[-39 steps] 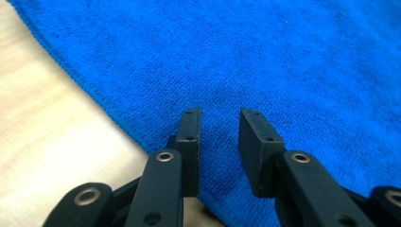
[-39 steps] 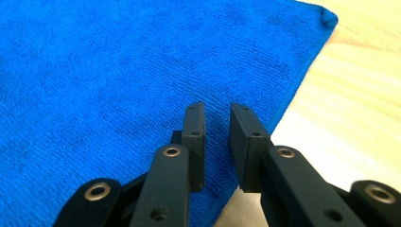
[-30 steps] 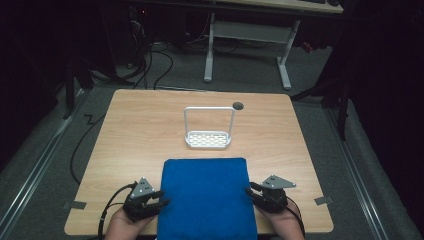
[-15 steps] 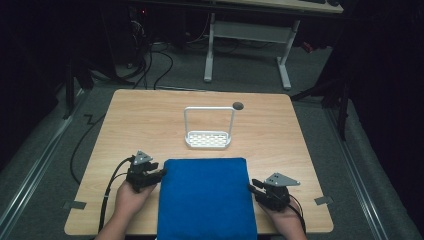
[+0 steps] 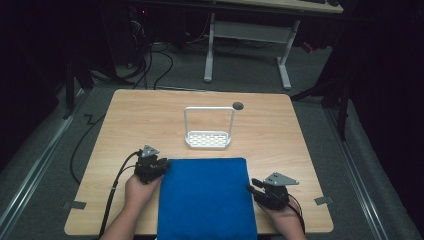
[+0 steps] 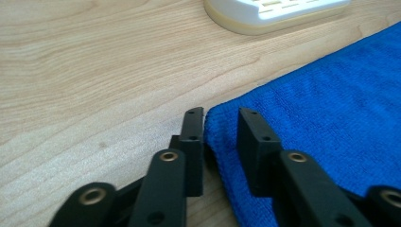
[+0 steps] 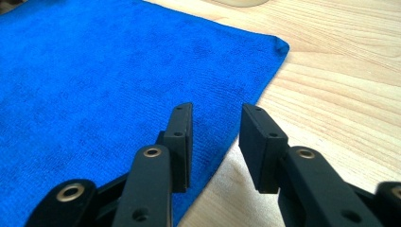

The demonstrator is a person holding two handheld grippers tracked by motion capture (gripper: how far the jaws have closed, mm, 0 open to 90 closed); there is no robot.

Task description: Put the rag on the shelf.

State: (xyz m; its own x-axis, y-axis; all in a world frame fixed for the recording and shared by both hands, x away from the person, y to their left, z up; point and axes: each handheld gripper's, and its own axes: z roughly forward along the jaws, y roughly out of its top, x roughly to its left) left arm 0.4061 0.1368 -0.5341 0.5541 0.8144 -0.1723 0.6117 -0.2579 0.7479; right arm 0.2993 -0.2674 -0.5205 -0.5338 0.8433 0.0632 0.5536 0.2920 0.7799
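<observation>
Two grippers flanking blue cloth (image 5: 206, 197) at table's (image 5: 125, 125) near edge, white rack (image 5: 208, 136) beyond. Left gripper view: left gripper (image 6: 221, 124) jaws just narrowed, apart astride cloth's corner. Right gripper view: right gripper (image 7: 215, 124) jaws just widening, apart over cloth's side edge.

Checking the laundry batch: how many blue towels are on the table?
1. The blue towel lies flat at the table's near edge, between the two grippers, just in front of the white rack. None looks hidden.

cloth (image 5: 206, 197) — near edge cut off by frame bottom | rack (image 6: 274, 14) — top cropped in left gripper view
</observation>
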